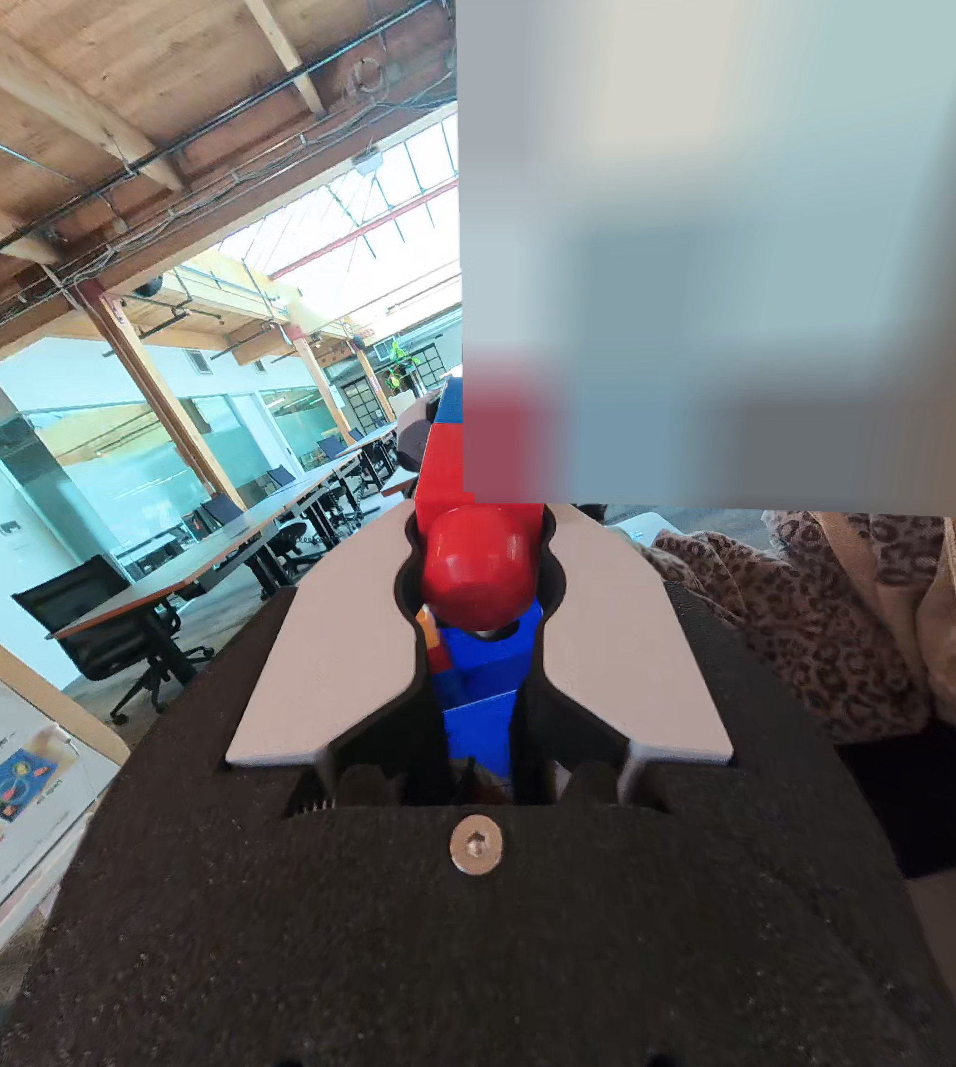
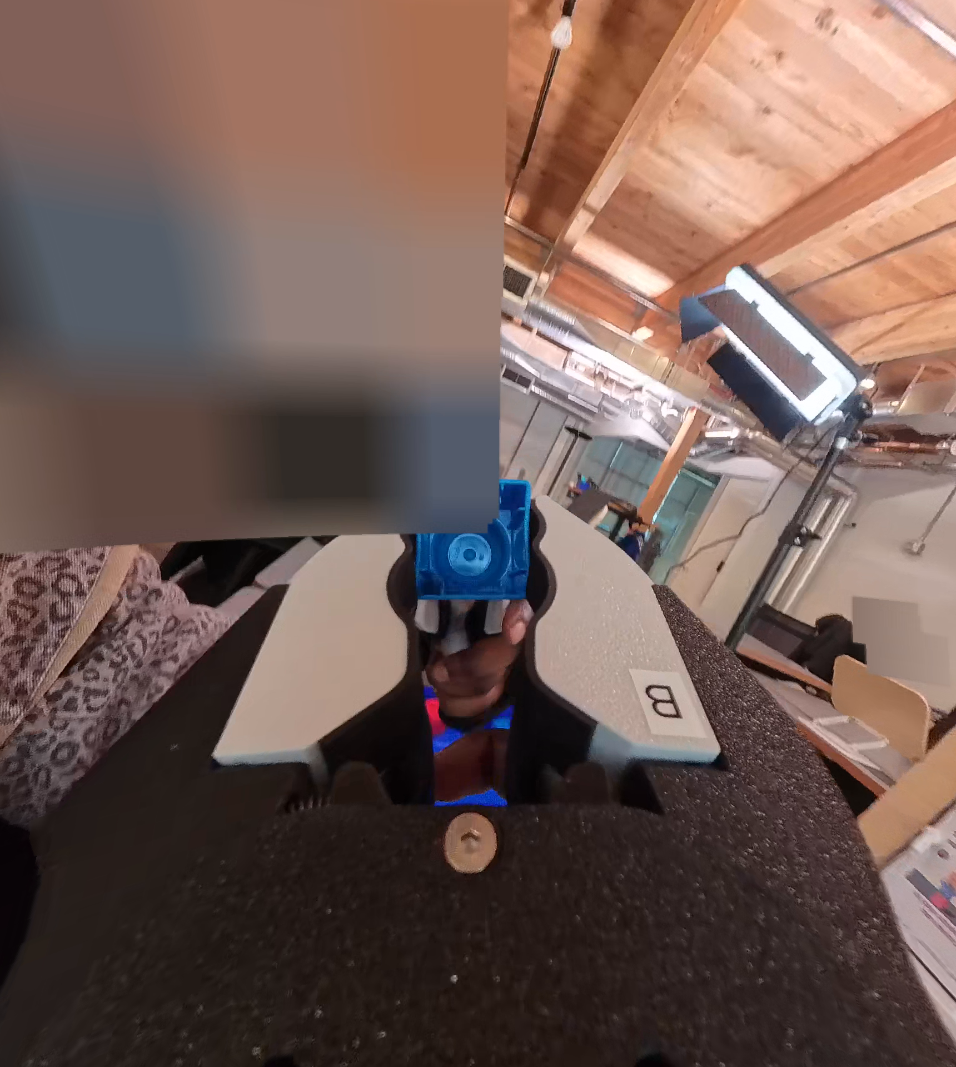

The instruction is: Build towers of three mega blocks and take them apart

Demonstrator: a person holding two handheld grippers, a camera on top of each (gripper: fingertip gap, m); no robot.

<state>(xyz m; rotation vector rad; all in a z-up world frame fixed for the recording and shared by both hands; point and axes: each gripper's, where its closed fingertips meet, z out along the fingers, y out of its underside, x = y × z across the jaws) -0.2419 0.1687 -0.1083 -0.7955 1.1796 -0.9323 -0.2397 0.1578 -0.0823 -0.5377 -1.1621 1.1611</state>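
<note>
1. Plainly, both claws point up toward the wooden ceiling rather than down at any surface, so the blocks are being handled in mid-air, close to the person's patterned sleeve [image 1: 799, 612].
2. The left claw [image 1: 478, 569] is pinching a red block [image 1: 478, 563], its rounded stud facing the camera. Gripping it across the sides keeps the stud and the far end free, which suits pushing on or pulling off a neighbour.
3. Beyond the red block a further blue piece [image 1: 451, 401] shows at the edge of the blurred patch; whether the two are joined cannot be told. More blue [image 1: 487, 681] shows behind the fingers, lower down.
4. The right claw [image 2: 473, 563] is pinching a blue block [image 2: 473, 563], hollow underside toward the camera, so its studs face away.
5. Judging by the poses, the two claws face one another, tilted upward, with the blocks between them. Whether this is joining or separating is not clear.
</note>
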